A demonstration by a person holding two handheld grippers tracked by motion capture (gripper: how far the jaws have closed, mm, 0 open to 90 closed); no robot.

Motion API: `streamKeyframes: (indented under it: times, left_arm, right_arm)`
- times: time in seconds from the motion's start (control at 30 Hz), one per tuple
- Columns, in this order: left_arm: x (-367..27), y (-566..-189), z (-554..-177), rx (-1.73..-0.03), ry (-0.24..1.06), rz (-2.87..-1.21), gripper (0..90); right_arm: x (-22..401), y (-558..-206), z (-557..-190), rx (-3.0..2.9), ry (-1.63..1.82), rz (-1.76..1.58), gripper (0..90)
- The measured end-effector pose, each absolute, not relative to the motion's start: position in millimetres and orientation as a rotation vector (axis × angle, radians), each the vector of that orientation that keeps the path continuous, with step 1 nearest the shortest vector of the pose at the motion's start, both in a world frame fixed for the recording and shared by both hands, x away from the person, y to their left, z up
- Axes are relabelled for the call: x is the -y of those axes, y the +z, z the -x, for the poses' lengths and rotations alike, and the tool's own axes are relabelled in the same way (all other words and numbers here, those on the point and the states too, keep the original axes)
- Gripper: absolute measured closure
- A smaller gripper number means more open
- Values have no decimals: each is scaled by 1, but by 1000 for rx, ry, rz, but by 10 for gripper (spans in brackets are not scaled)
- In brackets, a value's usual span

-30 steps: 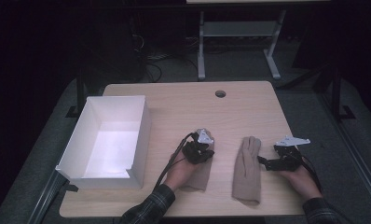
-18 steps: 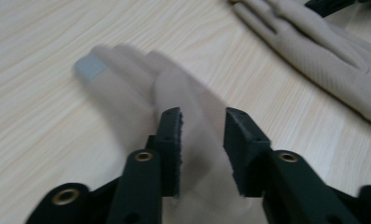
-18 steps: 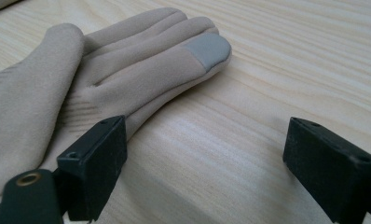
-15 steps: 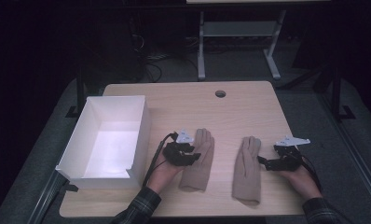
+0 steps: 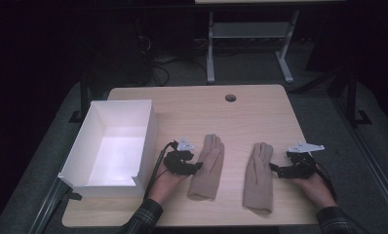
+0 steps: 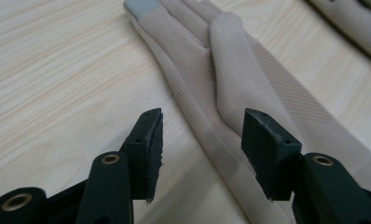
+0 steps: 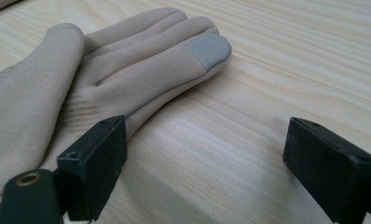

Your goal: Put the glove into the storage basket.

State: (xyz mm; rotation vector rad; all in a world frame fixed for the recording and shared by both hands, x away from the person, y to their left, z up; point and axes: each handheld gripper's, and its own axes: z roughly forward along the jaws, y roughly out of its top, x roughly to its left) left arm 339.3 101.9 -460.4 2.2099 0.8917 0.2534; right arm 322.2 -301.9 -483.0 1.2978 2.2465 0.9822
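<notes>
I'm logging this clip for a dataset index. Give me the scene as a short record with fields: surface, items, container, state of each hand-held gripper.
surface: wooden table
items: left glove and right glove, beige, flat, apart
container: white box, open, at table's left
left hand-held gripper: jaws have just been opening, astride left glove's edge, pads not pressing
right hand-held gripper: open beside right glove

No legible text or labels anywhere

A white box [image 5: 111, 146] sits at the table's [image 5: 260, 114] left edge; a metal stand [image 5: 248, 34] rises behind.
</notes>
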Motion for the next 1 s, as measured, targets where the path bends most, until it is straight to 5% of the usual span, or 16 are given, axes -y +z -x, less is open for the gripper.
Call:
streamKeyframes:
  times: [0.27,0.43,0.53,0.57,0.63,0.67,0.73,0.77,1.0]
  left_arm:
    - [-94,-466,-341,-883,250,-2230,593]
    - [-94,-467,-342,-876,201,-2219,831]
    - [-94,-467,-344,-883,170,-2205,854]
    - [-94,-467,-345,-884,161,-2212,862]
    - [-94,-466,-346,-880,160,-2214,864]
    - [-95,-467,-346,-883,151,-2207,864]
    - [-95,-466,-346,-881,147,-2208,864]
    - [-95,-465,-347,-883,143,-2203,866]
    - [-96,-459,-346,-873,136,-2163,869]
  right_arm:
    - [302,-483,-322,-2246,983,-1300,130]
    - [301,-483,-321,-2265,993,-1273,138]
    - [299,-478,-320,-2316,985,-1254,248]
    - [299,-473,-317,-2344,1012,-1236,407]
    - [299,-471,-314,-2358,1021,-1230,481]
    - [294,-465,-305,-2405,1041,-1191,670]
    - [292,-465,-302,-2421,1042,-1174,720]
    - [286,-463,-296,-2473,1012,-1131,849]
    - [281,-464,-294,-2552,1031,-1081,900]
